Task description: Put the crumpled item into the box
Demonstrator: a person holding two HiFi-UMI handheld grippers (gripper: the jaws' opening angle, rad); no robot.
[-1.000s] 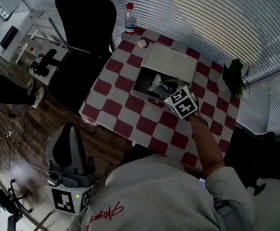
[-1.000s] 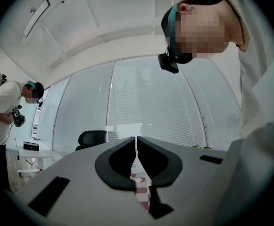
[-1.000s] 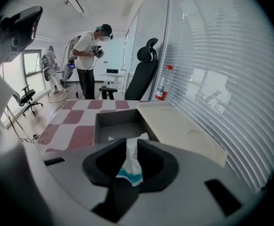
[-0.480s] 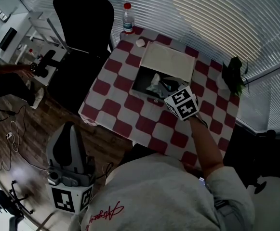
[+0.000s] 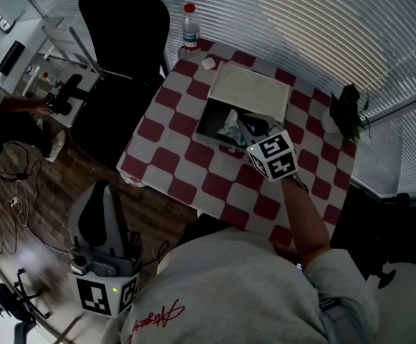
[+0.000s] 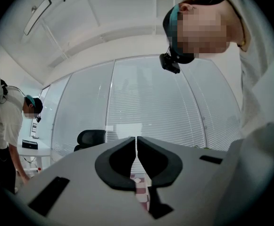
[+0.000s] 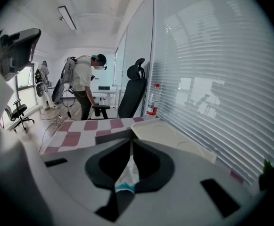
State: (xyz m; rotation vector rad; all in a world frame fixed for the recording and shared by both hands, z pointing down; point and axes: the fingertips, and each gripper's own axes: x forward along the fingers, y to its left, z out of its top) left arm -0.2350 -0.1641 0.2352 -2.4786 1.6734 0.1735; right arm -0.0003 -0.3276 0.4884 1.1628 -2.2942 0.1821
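An open dark box (image 5: 211, 124) with its white lid (image 5: 250, 92) folded back stands on the checked table (image 5: 186, 160). A crumpled white and teal item (image 5: 229, 126) sits at the box's opening. My right gripper (image 5: 247, 129) reaches into the box from the near right, under its marker cube (image 5: 273, 156). In the right gripper view the jaws (image 7: 130, 145) are shut on the crumpled item (image 7: 126, 175), beside the box wall (image 7: 112, 135). My left gripper (image 5: 102, 224) hangs low over the floor at lower left, shut and empty (image 6: 136, 142).
A plastic bottle (image 5: 191, 27) and a small white object (image 5: 209, 64) stand at the table's far corner. A potted plant (image 5: 349, 113) is at the right edge. A black office chair (image 5: 122, 20) stands by the table's left; a person (image 7: 85, 86) stands beyond it.
My right gripper has drawn back a little toward me, still shut on the crumpled item at the box. The left gripper has not moved.
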